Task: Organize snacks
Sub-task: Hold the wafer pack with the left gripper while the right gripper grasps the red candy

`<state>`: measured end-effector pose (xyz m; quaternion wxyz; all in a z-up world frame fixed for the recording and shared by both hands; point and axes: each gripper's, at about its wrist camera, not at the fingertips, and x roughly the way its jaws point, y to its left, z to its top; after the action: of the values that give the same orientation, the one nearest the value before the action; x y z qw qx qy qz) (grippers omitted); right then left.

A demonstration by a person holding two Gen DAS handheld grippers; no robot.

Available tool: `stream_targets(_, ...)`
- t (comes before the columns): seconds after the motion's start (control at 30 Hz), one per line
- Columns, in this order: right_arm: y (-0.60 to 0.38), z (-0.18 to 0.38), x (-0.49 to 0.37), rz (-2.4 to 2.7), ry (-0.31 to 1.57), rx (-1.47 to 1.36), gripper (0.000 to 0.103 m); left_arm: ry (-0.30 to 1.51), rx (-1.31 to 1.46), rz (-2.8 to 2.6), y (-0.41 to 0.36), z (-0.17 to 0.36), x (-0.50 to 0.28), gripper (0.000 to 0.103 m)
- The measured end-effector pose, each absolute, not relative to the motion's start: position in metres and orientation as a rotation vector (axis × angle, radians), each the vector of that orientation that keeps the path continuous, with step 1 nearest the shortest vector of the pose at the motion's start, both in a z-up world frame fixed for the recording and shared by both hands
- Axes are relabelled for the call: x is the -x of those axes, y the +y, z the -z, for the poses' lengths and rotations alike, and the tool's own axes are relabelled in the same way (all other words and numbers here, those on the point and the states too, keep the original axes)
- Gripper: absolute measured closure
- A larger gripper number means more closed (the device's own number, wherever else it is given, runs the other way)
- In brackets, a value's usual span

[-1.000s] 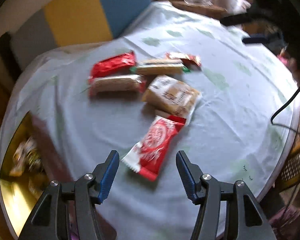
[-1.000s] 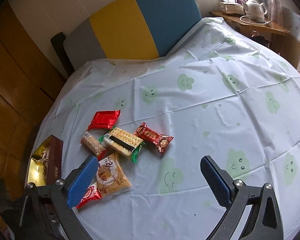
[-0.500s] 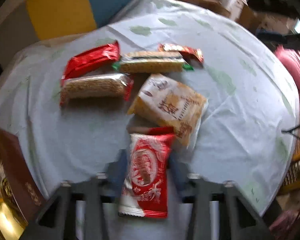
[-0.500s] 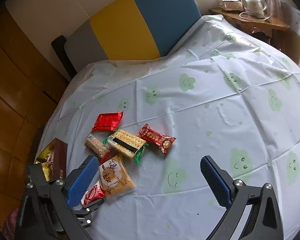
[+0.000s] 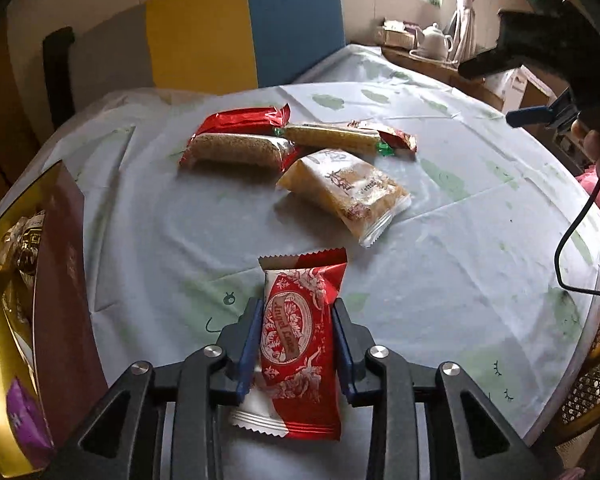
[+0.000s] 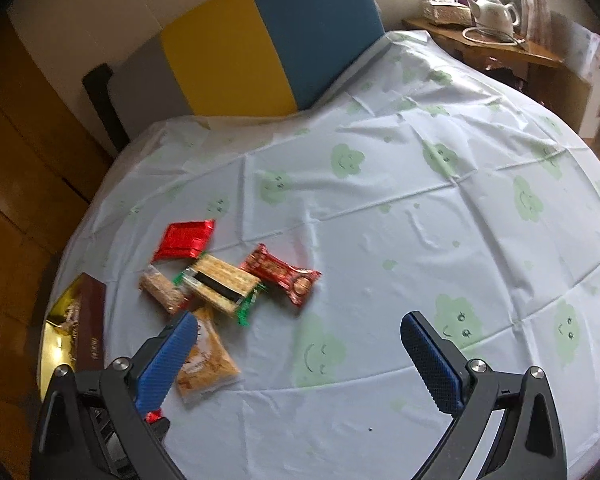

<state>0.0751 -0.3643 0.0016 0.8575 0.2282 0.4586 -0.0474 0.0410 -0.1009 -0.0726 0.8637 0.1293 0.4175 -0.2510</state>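
Gripping a red snack packet (image 5: 298, 344) in my left claw (image 5: 296, 344); right claw (image 6: 300, 364) open over the tabletop (image 6: 380, 220).

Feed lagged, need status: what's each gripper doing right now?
Left gripper: shut on the red wafer pack.
Right gripper: open, holding nothing.

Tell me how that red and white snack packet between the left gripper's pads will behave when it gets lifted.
The red and white snack packet is probably light: a small sealed pouch. Its glossy film looks slippery, so with the left gripper clamping only its sides it might slide. It is likely somewhat floppy; the crimped ends beyond the blue pads could droop.
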Motion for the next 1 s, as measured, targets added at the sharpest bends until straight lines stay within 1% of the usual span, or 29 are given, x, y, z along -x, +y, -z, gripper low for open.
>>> stream_targets(0.1,-0.364,0.004,-0.075,0.112,0.984,-0.471,0.006,0.839,-0.255,0.528,-0.099,0.075,-0.039,0.069)
stream_targets(0.13,-0.364,0.006,-0.075,0.119,0.993,-0.466,0.013,0.826,-0.256,0.528,-0.098,0.076,-0.037,0.069)
stream_targets(0.17,-0.363,0.008,-0.076,0.121,1.004,-0.462,0.028,0.816,-0.257,0.528,-0.098,0.076,-0.036,0.069)
stream_targets(0.2,-0.362,0.011,-0.076,0.119,1.018,-0.454,0.035,0.811,-0.256,0.529,-0.101,0.076,-0.035,0.069)
stream_targets(0.23,-0.361,0.013,-0.077,0.117,1.03,-0.444,0.045,0.808,-0.254,0.531,-0.101,0.078,-0.035,0.069)
stream_targets(0.27,-0.359,0.016,-0.078,0.119,1.042,-0.43,0.051,0.807,-0.249,0.534,-0.1,0.078,-0.035,0.069)
stream_targets(0.33,-0.351,0.021,-0.081,0.097,1.077,-0.385,0.057,0.801,-0.233,0.541,-0.097,0.078,-0.035,0.069)
stream_targets(0.47,-0.33,0.032,-0.092,0.041,1.155,-0.273,0.058,0.785,-0.216,0.55,-0.094,0.079,-0.034,0.069)
stream_targets(0.67,-0.308,0.043,-0.128,-0.051,1.211,-0.05,0.058,0.775,-0.199,0.556,-0.092,0.08,-0.034,0.069)
stream_targets(0.87,-0.287,0.064,-0.166,-0.108,1.224,0.195,0.058,0.77,-0.197,0.557,-0.091,0.08,-0.033,0.069)
stream_targets(0.97,-0.28,0.074,-0.181,-0.121,1.226,0.262,0.058,0.768,-0.197,0.556,-0.091,0.08,-0.032,0.069)
stream_targets(1.0,-0.28,0.075,-0.183,-0.126,1.221,0.263,0.06,0.767,-0.197,0.556,-0.091,0.08,-0.032,0.069)
